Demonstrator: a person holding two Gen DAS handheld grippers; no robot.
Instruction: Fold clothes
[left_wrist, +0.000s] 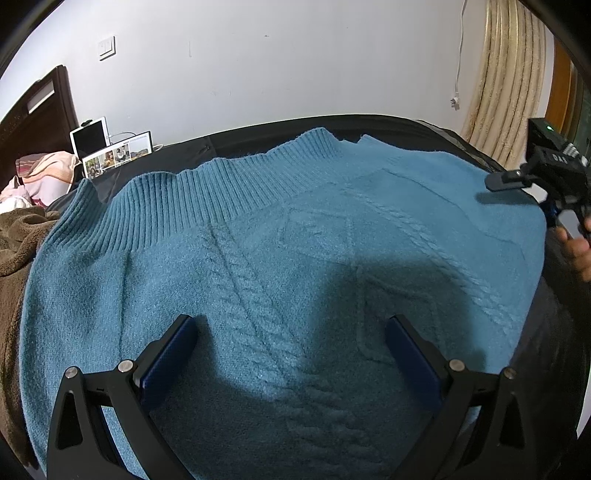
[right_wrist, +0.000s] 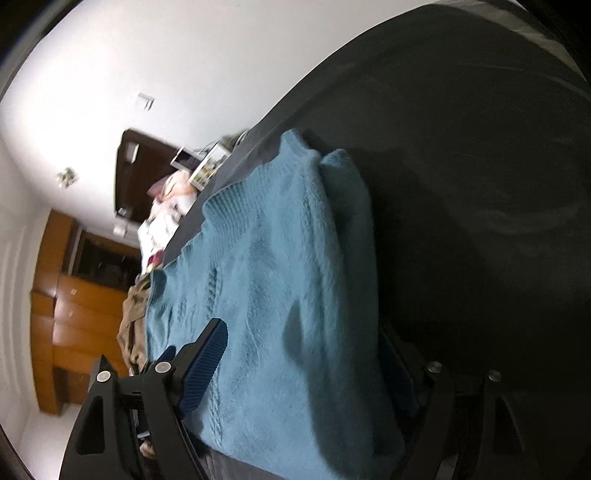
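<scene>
- The blue sweater lies spread on a dark sheet covering the bed, ribbed hem at the far side, cable-knit panel facing up.
- Its right edge looks doubled over: the right wrist view shows a thick rounded fold running along that side, so at least one side seems turned in. Whether a sleeve is tucked beneath I cannot tell.
- The left gripper hovers over the near middle of the sweater, its fingers spread wide and holding nothing.
- The right gripper is tilted on its side at the sweater's right edge, fingers spread either side of the fabric, one above and one by the sheet; nothing is pinched.
- A brown blanket sits just beside the sweater's left edge.
- Judgement: the sweater is flat and squared but still broad, which fits a partly folded garment; further halving probably remains before it is a compact bundle.
</scene>
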